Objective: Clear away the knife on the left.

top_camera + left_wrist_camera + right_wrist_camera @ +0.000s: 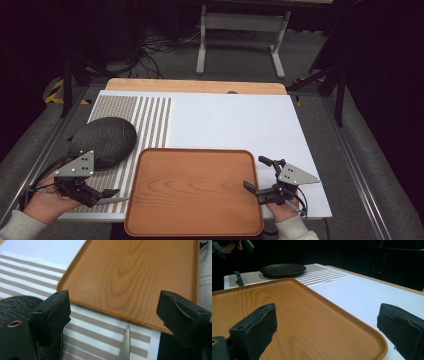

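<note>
Wooden tray lies between both tongs (knife beside left).

Smooth wood-grain tray, rough matt black plate, woven striped cloth mat.

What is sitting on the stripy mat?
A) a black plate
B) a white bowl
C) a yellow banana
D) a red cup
A: a dark, rough-looking black plate rests on the striped placemat, beside the wooden tray, which has nothing on it.
</note>
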Demonstrator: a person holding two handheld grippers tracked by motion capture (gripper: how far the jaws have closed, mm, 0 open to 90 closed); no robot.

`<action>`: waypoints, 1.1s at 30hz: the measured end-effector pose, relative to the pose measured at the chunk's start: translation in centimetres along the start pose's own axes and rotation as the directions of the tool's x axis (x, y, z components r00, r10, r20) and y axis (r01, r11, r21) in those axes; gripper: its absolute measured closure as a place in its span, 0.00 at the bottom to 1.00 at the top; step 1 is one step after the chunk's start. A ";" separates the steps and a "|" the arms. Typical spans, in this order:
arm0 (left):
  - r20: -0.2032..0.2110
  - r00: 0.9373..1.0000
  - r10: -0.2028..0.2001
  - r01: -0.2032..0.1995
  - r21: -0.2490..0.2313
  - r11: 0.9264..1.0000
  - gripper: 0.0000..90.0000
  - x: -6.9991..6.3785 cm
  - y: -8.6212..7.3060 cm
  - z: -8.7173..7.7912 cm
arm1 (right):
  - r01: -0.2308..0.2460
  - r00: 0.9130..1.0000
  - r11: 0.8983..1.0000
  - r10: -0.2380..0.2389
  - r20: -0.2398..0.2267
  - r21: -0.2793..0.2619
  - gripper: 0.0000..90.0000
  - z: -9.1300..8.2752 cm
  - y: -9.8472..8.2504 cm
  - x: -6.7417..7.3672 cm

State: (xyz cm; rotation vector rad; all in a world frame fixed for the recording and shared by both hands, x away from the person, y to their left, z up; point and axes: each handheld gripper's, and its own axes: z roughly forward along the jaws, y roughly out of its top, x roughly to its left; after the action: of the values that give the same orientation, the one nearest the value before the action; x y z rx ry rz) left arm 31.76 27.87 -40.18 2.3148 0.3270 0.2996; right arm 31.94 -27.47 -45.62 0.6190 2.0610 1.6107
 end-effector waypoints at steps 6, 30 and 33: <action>0.014 1.000 -0.003 0.002 0.057 0.998 0.17 0.3 -0.6 -0.2 | -0.001 1.000 1.000 0.001 0.005 -0.002 0.03 -0.1 0.0 0.0; 0.076 0.996 -0.037 0.008 0.354 0.935 0.26 2.1 -3.6 -0.6 | -0.008 1.000 1.000 0.008 -0.006 0.009 0.04 0.2 -0.1 -0.1; 0.077 0.997 -0.019 -0.012 0.385 0.923 0.27 2.0 -3.7 -0.5 | -0.008 1.000 1.000 0.008 -0.007 0.011 0.04 0.2 -0.1 -0.1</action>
State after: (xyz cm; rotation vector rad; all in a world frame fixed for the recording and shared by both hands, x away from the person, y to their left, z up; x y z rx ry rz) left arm 33.00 31.34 -42.29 2.7057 0.3776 0.1480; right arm 32.12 -27.39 -45.80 0.6265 2.0757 1.6094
